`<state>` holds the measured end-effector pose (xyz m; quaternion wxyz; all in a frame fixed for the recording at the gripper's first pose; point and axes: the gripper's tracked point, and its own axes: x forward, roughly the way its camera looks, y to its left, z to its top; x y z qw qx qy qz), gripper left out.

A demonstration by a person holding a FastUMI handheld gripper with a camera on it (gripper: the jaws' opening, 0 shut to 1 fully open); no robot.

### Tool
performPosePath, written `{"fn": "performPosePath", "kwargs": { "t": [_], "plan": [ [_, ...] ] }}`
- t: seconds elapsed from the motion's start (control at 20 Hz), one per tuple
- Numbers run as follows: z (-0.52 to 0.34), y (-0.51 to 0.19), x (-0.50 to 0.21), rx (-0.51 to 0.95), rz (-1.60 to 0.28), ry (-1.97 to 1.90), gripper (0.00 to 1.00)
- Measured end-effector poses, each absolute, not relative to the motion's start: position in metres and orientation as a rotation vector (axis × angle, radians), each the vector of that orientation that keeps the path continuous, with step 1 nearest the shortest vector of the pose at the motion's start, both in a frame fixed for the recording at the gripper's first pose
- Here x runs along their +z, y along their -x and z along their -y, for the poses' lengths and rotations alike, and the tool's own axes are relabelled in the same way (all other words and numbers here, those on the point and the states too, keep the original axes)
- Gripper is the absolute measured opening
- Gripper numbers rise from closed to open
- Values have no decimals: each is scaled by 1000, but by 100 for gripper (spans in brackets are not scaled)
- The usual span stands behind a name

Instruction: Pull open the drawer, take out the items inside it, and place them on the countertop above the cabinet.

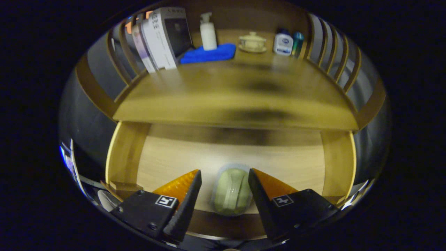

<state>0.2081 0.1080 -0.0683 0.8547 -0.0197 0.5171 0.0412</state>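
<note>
hand-held gripper (224, 181) fingers spread apart, straddling a small clear tub with a green lid (232, 191) but not pressing on it, nothing held. Tub sits on the drawer (174, 157) floor close to the front wall. Drawer already pulled open, so step one looks done; tub looks like the one item left inside, not yet lifted. Tabletop (237, 101) above has free space up front; books (160, 38), pump bottle (208, 32), blue cloth (209, 53), lidded cup (252, 42), two small bottles (287, 42) at the back

books (162, 38) | pump bottle (208, 32) | blue cloth (208, 53) | perhaps lidded cup (252, 42)
</note>
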Motion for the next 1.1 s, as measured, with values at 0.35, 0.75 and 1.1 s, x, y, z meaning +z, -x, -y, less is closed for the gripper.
{"fn": "performPosePath", "kwargs": {
  "t": [0.35, 0.75, 1.1],
  "plan": [
    [-94, -201, -93, 37, -1216, 75, 34],
    [-78, -199, -52, 57, -1173, 59, 21],
    [-77, -203, 19, 84, -1094, 38, 21]
  ]
}}
